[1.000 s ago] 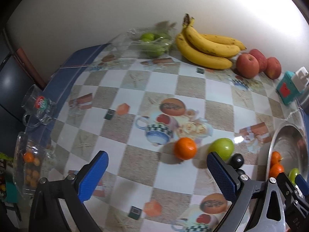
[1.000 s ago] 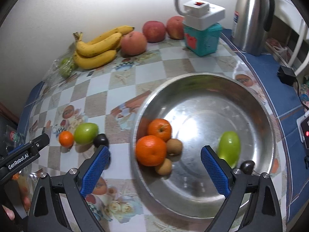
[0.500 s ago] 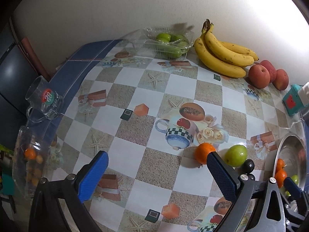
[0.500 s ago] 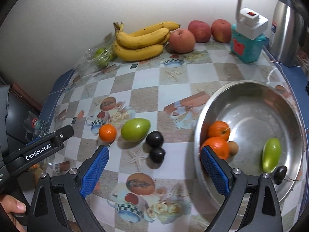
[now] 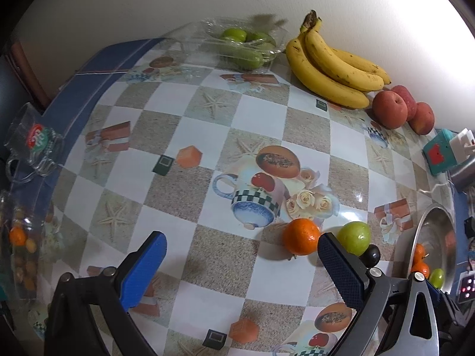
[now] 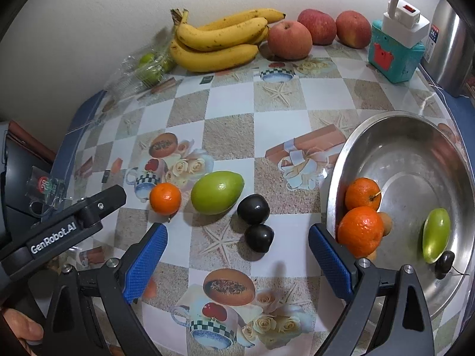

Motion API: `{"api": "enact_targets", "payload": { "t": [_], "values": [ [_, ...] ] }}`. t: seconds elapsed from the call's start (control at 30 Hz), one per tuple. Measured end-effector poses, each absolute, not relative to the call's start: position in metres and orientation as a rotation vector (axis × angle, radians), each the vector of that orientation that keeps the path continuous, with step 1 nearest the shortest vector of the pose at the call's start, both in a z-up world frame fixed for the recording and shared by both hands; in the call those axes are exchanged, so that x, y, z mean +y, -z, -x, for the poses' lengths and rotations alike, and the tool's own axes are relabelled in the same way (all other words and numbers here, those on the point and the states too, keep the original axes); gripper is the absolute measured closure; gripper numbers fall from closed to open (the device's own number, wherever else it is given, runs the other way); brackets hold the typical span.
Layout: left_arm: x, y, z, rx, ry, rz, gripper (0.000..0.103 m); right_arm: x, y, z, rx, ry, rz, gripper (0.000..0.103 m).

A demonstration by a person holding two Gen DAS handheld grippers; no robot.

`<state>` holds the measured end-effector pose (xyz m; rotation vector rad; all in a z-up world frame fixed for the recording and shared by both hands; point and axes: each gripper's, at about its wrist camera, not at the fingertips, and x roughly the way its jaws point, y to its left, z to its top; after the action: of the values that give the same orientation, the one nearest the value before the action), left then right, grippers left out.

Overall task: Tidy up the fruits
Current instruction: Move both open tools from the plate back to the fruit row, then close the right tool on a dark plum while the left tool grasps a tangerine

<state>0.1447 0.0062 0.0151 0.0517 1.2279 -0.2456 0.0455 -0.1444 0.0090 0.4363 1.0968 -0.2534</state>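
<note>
My left claw and right claw: both spread, empty. Tabletop: tangerine, green mango, two dark plums. Steel bowl: partly filled.

Counter: beige/white checks w/ starfish, cups. Bananas yellow, apples red, tangerine orange, mango green, plums black.
</note>
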Motion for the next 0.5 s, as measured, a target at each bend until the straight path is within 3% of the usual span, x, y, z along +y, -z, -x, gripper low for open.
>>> {"api": "enact_targets", "payload": {
  "t": [0.23, 0.33, 0.5],
  "values": [
    [-0.005, -0.004, -0.153, 1.261, 0.305, -0.043, 0.002, -0.142, -0.004, -0.058, 1.115, 0.257, -0.429, 0.008],
    [-0.008, 0.001, -0.154, 1.274, 0.317, -0.039, 0.007, -0.142, 0.000, -0.060, 1.126, 0.260, -0.424, 0.017],
    [-0.014, 0.009, -0.152, 1.307, 0.341, -0.030, 0.009, -0.144, 0.009, -0.060, 1.149, 0.269, -0.421, 0.018]
  ]
}}
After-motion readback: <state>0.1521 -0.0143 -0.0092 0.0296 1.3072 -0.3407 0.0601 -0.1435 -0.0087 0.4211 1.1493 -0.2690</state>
